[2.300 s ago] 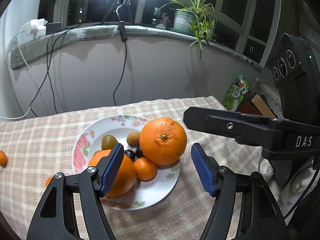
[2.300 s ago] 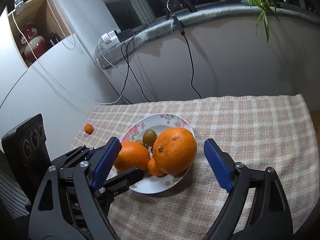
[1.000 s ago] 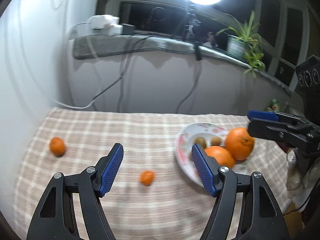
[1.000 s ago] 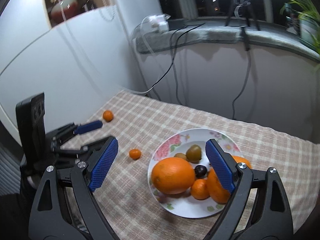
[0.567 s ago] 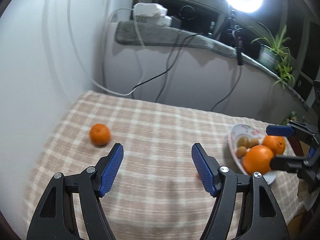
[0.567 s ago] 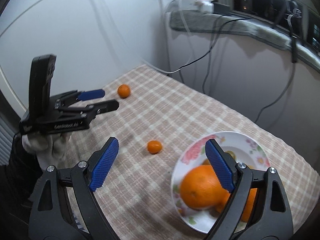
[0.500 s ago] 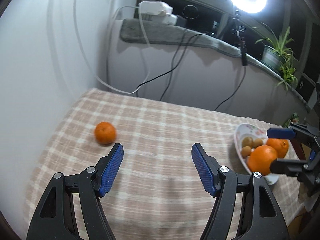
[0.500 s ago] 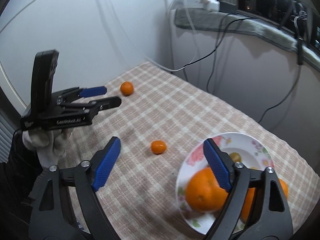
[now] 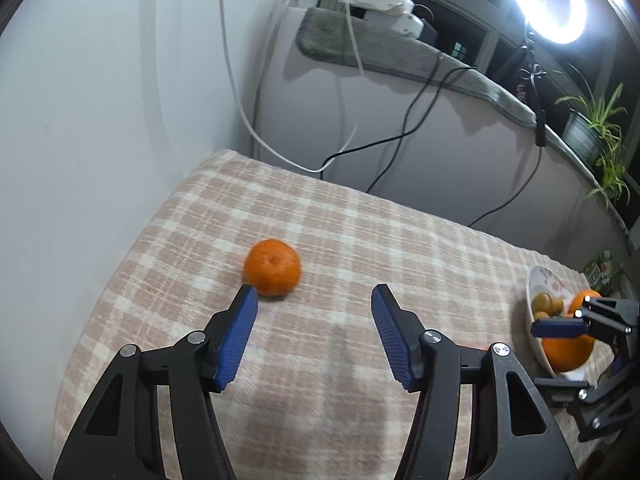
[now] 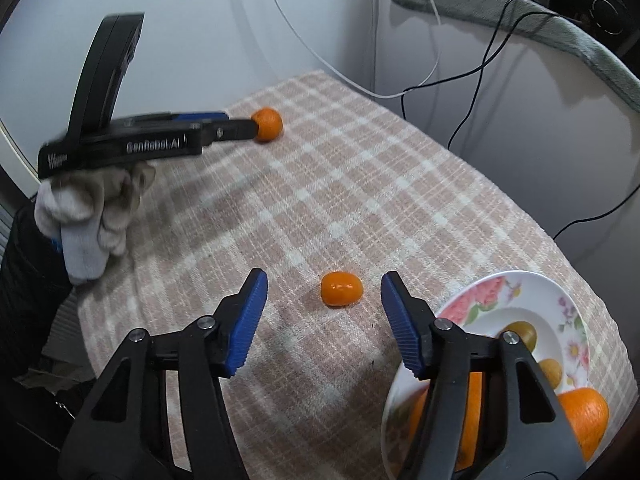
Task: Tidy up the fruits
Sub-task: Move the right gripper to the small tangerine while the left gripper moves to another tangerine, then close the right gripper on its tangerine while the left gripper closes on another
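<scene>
While the left gripper (image 9: 312, 300) stood spread wide with nothing between its blue pads, a tangerine (image 9: 273, 267) lay just ahead of it on the checked tablecloth (image 9: 360, 240), close beside the tip of the left-hand pad and off the centre line of the gap. That fruit was round, bright orange and slightly blurred, with a small dimple on top. Far to the right sat a flowered plate (image 9: 534, 304) at the cloth's edge, holding a large orange (image 9: 568, 354) and small brownish-green fruits, partly behind the right gripper (image 9: 560, 326). Beyond the table rose a pale wall with white and black cables hanging down, a grey-covered sill, a lit ring light (image 9: 556, 0) and a potted plant (image 9: 596, 128).

From the right wrist view, the right gripper (image 10: 322, 288) was likewise released, its pads apart, and a small oval kumquat (image 10: 341, 289) lay on the cloth between the fingertips, nearer the right-hand one, touching neither. Its skin was glossy orange. The plate (image 10: 520, 284) sat low on the right, behind the right-hand finger, carrying oranges and two olive-coloured fruits. Across the cloth, the left gripper (image 10: 240, 126), held in a grey-gloved hand (image 10: 92, 208), reached toward the tangerine (image 10: 268, 124), its tips at the fruit's near side. Cables trailed down the pale wall behind.
</scene>
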